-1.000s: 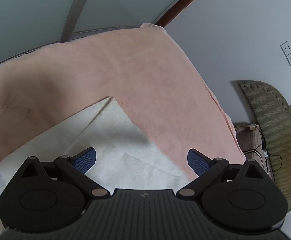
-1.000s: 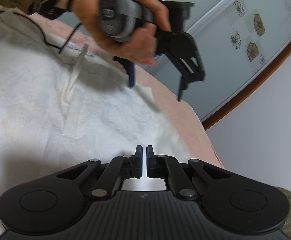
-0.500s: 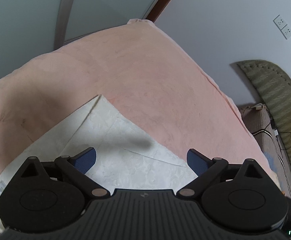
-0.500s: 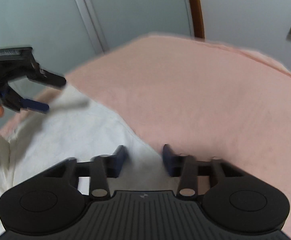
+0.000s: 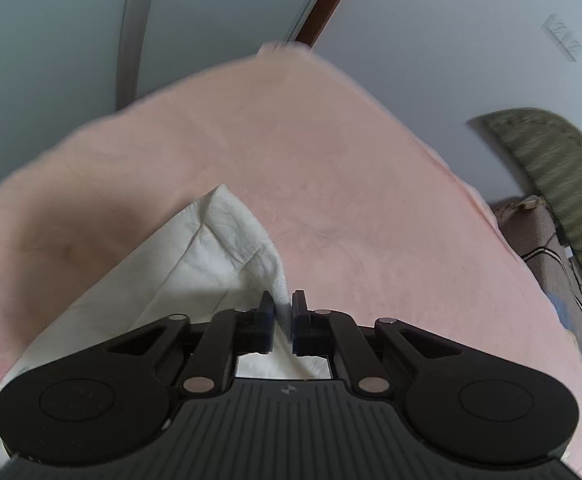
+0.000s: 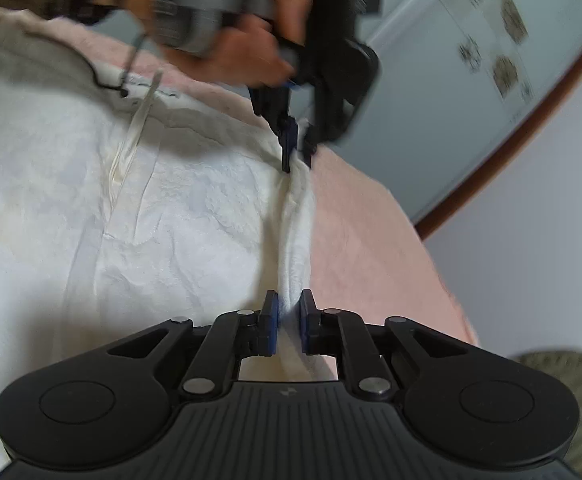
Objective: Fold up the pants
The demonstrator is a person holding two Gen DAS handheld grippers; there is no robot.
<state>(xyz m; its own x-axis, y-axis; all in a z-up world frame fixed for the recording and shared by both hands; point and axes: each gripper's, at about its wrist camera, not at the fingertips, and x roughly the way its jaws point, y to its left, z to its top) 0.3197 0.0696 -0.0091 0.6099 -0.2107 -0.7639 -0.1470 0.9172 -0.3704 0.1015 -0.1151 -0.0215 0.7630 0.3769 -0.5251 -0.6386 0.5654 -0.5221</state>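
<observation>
White pants (image 6: pixel 131 220) lie spread on a pink bed cover (image 6: pixel 363 236). My right gripper (image 6: pixel 289 312) is shut on the pants' edge, which bunches between its blue pads. My left gripper (image 5: pixel 283 310) is shut on the same edge, with a hem corner (image 5: pixel 227 224) folded up in front of it. In the right wrist view the left gripper (image 6: pixel 297 152) pinches the edge farther along, held by a hand (image 6: pixel 227 40). The cloth between the two grippers is raised into a ridge (image 6: pixel 295 216). A drawstring (image 6: pixel 131 144) lies on the pants.
The pink cover (image 5: pixel 331 184) ends at a far corner near grey sliding doors (image 5: pixel 71 40) and a white wall (image 5: pixel 431 60). A green padded headboard (image 5: pixel 551 160) and a bedside unit with cables (image 5: pixel 547 264) stand to the right.
Both grippers were open above the pants. Both have come down and shut on the pants' edge, and the hem corner has lifted.
</observation>
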